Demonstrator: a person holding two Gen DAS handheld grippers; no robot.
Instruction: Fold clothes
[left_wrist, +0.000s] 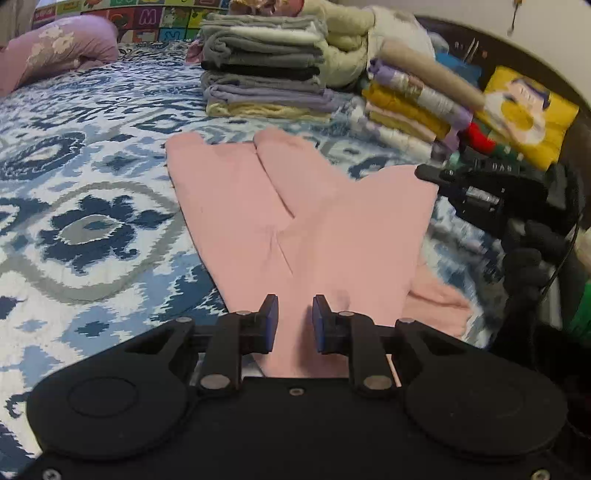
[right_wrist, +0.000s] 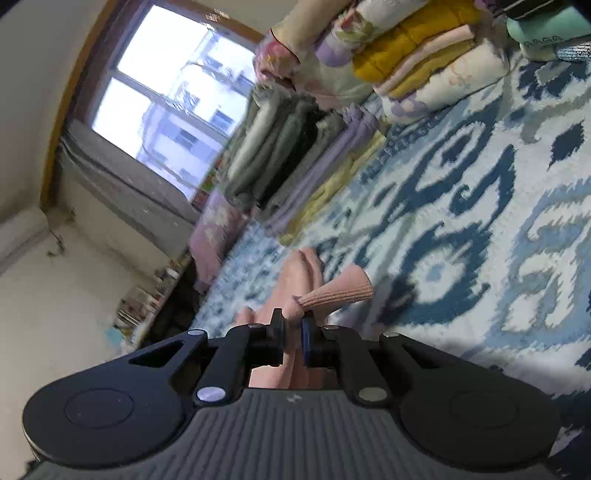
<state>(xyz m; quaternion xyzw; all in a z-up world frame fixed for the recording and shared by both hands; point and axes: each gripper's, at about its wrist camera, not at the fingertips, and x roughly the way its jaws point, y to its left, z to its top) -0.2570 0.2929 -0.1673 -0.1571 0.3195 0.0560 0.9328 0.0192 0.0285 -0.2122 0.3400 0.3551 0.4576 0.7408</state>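
While the pink garment lies spread on the blue-patterned bedspread, the left gripper hovers over its near edge, jaws parted, nothing between them. Right gripper is tilted, jaws closed on a bunched ribbed cuff of the same garment, lifted off the bed. Two stacks of folded clothes sit beyond, with a purple floral pillow far left. Window visible in the right wrist view.

The bed carried a blue and white patterned cover. On it lay a pink garment, two stacks of folded clothes and a pink floral pillow.
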